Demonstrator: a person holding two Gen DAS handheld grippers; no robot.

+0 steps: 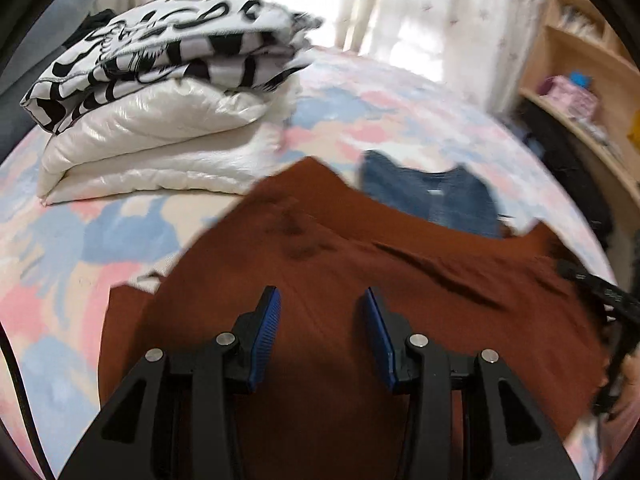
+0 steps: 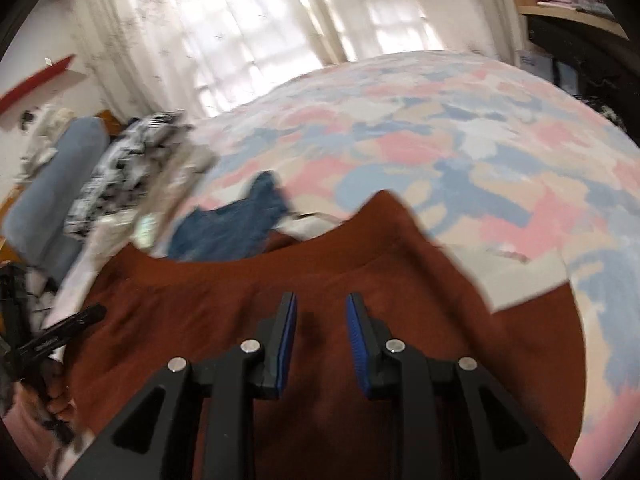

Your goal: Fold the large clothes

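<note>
A large rust-brown garment [image 1: 340,264] lies spread on the pastel patterned bed [image 1: 72,240]; it also shows in the right wrist view [image 2: 240,292]. My left gripper [image 1: 322,300] hovers over its middle, jaws open and empty. My right gripper [image 2: 321,304] is over the same garment, jaws open and empty. A blue denim garment [image 1: 432,196] lies just beyond the brown one, also seen in the right wrist view [image 2: 232,228]. The other gripper's black frame shows at the right edge of the left wrist view [image 1: 608,296].
A folded stack stands at the far left: a black-and-white patterned piece [image 1: 160,52] on a white puffy one [image 1: 152,148]. Wooden shelves [image 1: 580,92] stand to the right. White curtains [image 2: 248,32] hang behind the bed. A grey-blue cushion [image 2: 52,192] lies at the left.
</note>
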